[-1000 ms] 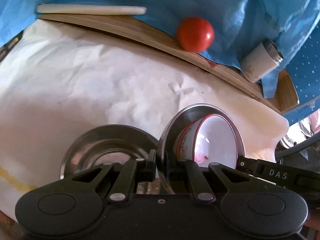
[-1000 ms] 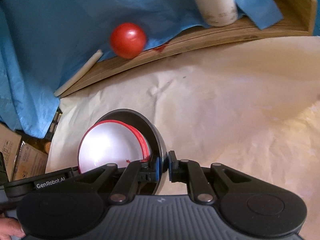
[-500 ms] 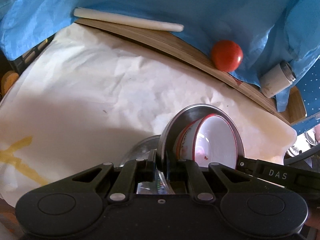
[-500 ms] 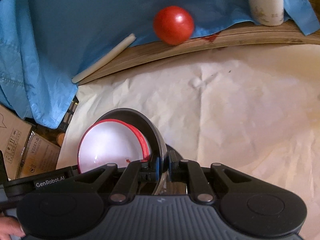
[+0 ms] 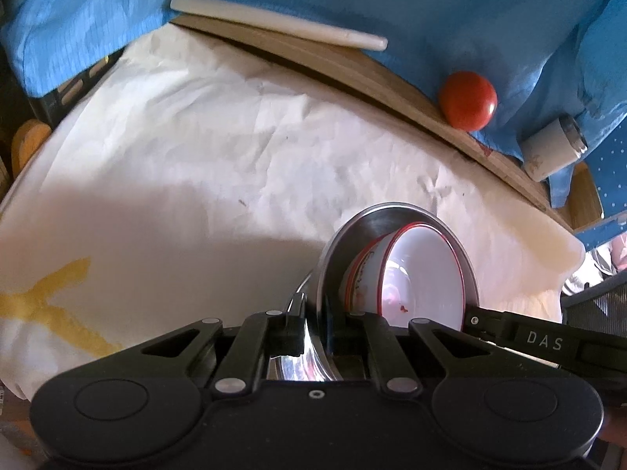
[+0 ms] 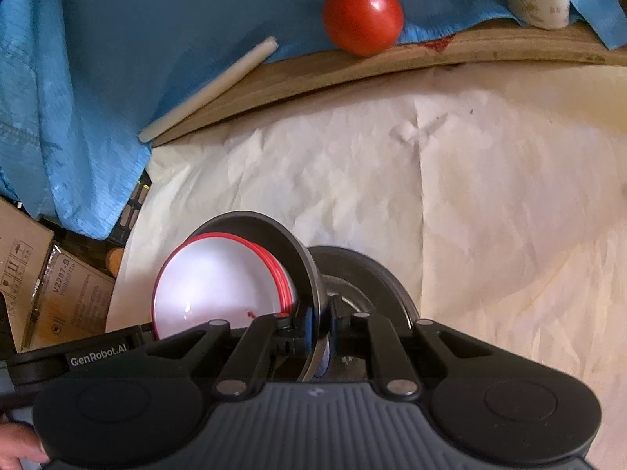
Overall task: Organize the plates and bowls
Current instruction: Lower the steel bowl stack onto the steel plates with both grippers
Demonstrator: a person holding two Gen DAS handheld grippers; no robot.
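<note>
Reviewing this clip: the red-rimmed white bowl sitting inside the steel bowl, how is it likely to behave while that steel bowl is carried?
The white bowl lies loose in the tilted steel bowl; neither hand-held gripper seems to clamp it, so it could slide or rattle. Its glossy surface against smooth metal suggests little friction. It looks like glazed or enamelled ware, so a drop might chip it.

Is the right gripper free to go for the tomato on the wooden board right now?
Probably not. The right gripper is shut on the steel bowl rim, white bowls inside, and the left gripper grips it too. The tomato itself sits unobstructed.
</note>
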